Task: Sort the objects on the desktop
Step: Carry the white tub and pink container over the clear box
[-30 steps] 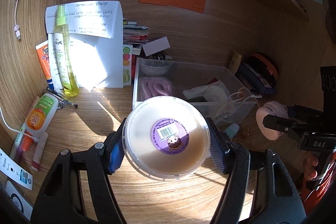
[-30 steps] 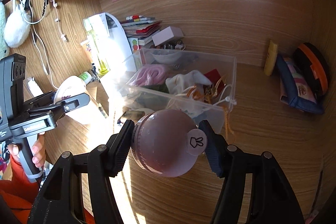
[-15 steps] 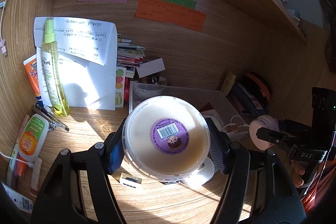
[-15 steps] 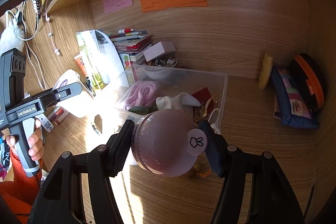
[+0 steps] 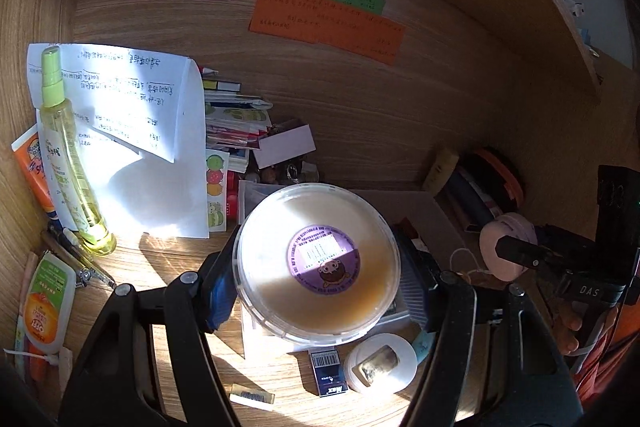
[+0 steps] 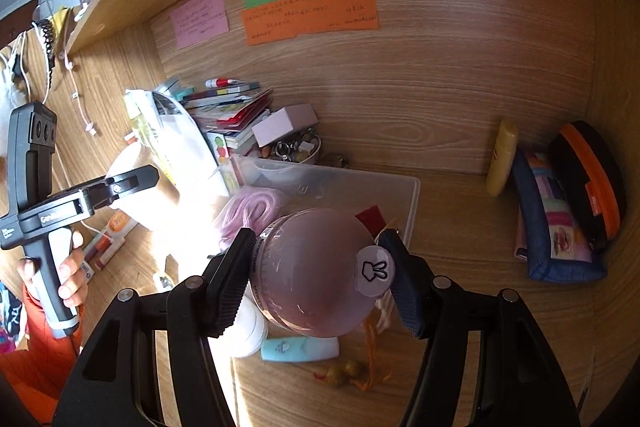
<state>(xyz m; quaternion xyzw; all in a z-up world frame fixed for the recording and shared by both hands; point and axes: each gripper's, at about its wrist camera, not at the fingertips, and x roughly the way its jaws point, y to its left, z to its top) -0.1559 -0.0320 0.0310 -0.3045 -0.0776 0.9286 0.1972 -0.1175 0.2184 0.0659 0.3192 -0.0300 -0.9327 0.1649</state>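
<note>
The left claw (image 5: 316,267) is clamped on a round white tub (image 5: 318,263), its two pads pressing the rim at 9 and 3 o'clock. The tub is held off the desk (image 5: 168,267), lid toward the camera, a purple sticker (image 5: 324,261) at the lid's centre. It hides most of the clear bin (image 5: 436,215) behind it. Below the tub, at 6 o'clock, lie a small dark box (image 5: 329,373) and a white disc (image 5: 380,363); at 7 o'clock lies a pale eraser (image 5: 252,395). At 9 o'clock a yellow spray bottle (image 5: 70,163) stands against white papers (image 5: 140,147), with tubes (image 5: 44,303) lying by the wall at 8 o'clock.

The right claw (image 6: 320,275) is clamped on a pink round case (image 6: 316,271) with a rabbit tab (image 6: 374,269) at its 3 o'clock edge, held above the desk in front of the bin (image 6: 400,195). A pink coil (image 6: 248,211) lies in the bin's left end. At 6 o'clock under the case lie a blue tube (image 6: 300,349) and beads (image 6: 344,373) on orange cord. At 3 o'clock pouches (image 6: 556,227) lean in the corner. At 12 o'clock coloured notes (image 6: 308,13) are stuck to the back panel. At 9 o'clock a hand (image 6: 68,267) grips the left claw's handle.
</note>
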